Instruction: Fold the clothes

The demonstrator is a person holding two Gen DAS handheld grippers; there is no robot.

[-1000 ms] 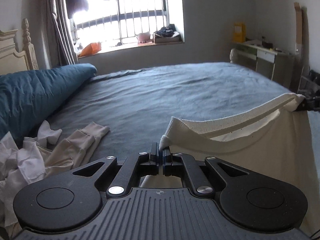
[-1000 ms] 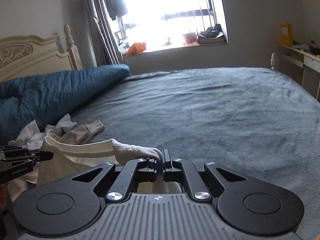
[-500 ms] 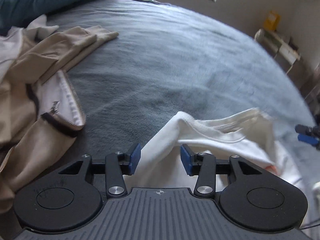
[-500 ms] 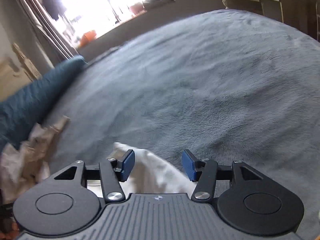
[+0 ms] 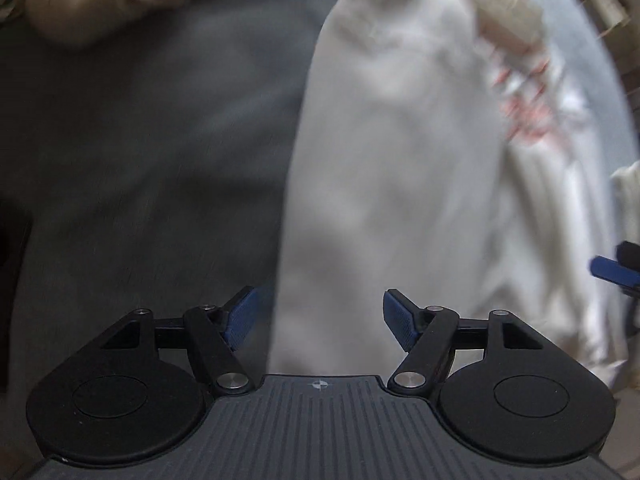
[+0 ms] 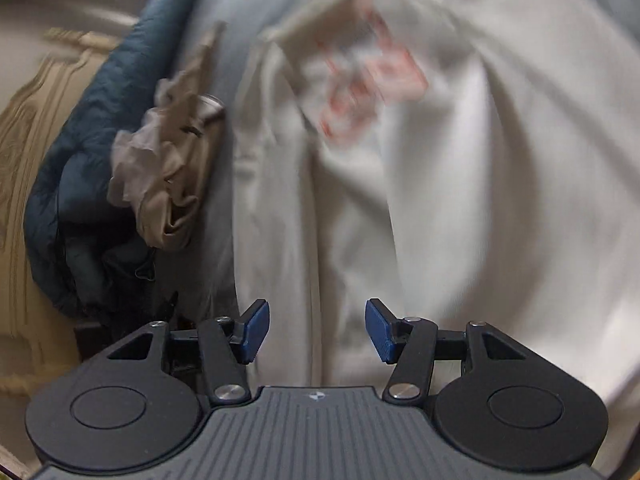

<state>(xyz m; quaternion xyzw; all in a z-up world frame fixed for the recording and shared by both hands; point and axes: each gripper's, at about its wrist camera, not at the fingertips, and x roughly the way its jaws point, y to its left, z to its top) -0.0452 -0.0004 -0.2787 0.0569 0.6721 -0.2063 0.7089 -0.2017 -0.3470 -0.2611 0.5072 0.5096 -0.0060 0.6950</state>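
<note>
Shirt: white shirt (image 5: 392, 184) lies flat on grey bed (image 5: 152, 168) — long way runs straight ahead of both grippers.
L fingers: left gripper (image 5: 318, 318) opening wide, holds nothing, shirt edge just below.
R fingers: right gripper (image 6: 316, 330) opening too — nothing held, over shirt's middle.

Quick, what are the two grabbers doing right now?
Left gripper: jaws opening, holding nothing, white shirt lies below.
Right gripper: jaws opening, holding nothing.

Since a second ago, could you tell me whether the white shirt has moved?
Yes. The white shirt was held up above the grey bedspread by both tongs; it has dropped onto it, released and spread flat.
</note>
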